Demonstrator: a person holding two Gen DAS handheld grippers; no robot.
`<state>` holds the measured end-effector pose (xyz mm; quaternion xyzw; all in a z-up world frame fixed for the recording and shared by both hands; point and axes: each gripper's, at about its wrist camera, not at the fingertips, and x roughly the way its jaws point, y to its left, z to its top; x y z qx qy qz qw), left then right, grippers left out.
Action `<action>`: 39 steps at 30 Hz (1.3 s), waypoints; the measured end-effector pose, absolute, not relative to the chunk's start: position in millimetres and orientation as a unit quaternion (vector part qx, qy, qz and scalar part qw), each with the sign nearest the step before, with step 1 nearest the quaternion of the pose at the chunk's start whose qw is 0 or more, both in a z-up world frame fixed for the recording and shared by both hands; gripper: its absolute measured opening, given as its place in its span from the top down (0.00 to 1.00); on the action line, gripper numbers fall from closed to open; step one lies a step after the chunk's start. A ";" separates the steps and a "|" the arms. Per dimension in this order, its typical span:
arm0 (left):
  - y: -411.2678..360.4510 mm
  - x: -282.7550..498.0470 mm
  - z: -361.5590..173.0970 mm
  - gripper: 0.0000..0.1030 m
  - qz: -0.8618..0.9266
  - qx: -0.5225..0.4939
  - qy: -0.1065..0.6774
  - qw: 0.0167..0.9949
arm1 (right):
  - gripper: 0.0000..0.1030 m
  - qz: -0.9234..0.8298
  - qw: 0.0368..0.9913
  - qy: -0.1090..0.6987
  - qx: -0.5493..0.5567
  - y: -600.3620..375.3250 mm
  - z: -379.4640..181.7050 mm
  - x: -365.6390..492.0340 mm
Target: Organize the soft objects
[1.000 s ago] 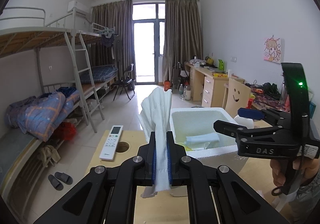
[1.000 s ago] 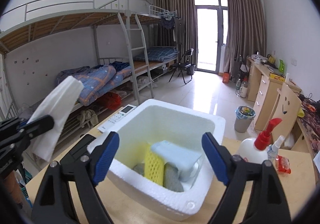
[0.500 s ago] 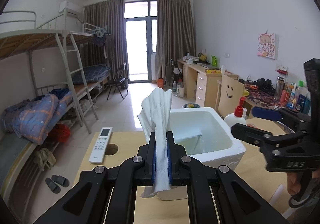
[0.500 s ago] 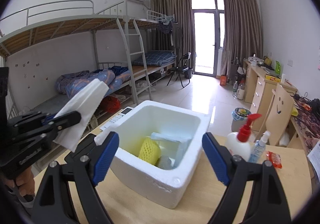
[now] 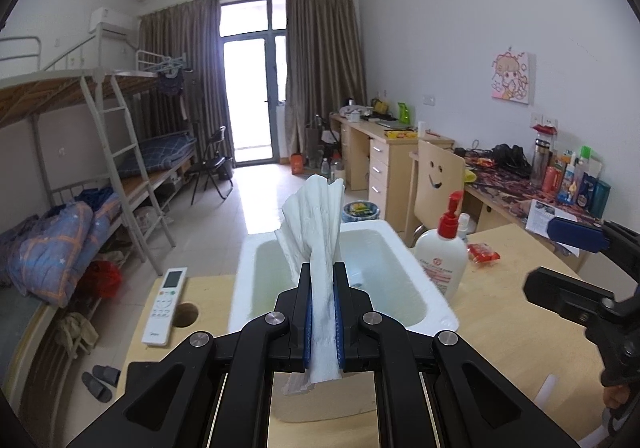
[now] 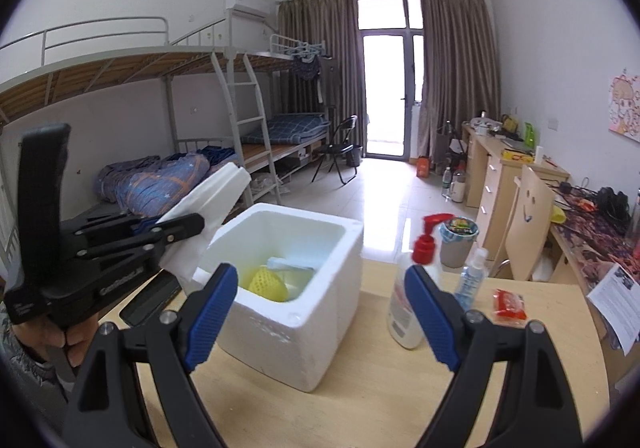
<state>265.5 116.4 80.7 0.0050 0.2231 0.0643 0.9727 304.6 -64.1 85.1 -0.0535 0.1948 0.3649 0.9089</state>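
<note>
Left gripper clamped on a folded white tissue, which stands upright between its blue pads and fans out above them. Right gripper has its jaws wide apart, nothing between them.

Pale wood counter under both grippers. Just ahead of the left gripper: white foam box, open at the top. From the right wrist view the box sits between the spread fingers and a little beyond; inside it a yellow foam net and a pale folded cloth. The tissue hangs beside the box's left rim, not in it.

Right of the box: white pump bottle with red top, small clear spray bottle, red packet. Left of the box, from the left wrist view: white remote beside a round hole in the counter.

Beyond the counter: tiled floor, metal bunk beds with ladder and blue quilt along the left wall, wooden desks and a smiley-faced chair along the right. Farthest: brown curtains framing a glass balcony door.
</note>
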 end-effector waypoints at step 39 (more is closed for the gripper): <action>98.5 283.2 80.7 0.06 0.077 0.001 0.206 0.975 | 0.14 0.317 0.930 0.183 -0.016 -112.9 81.1 284.2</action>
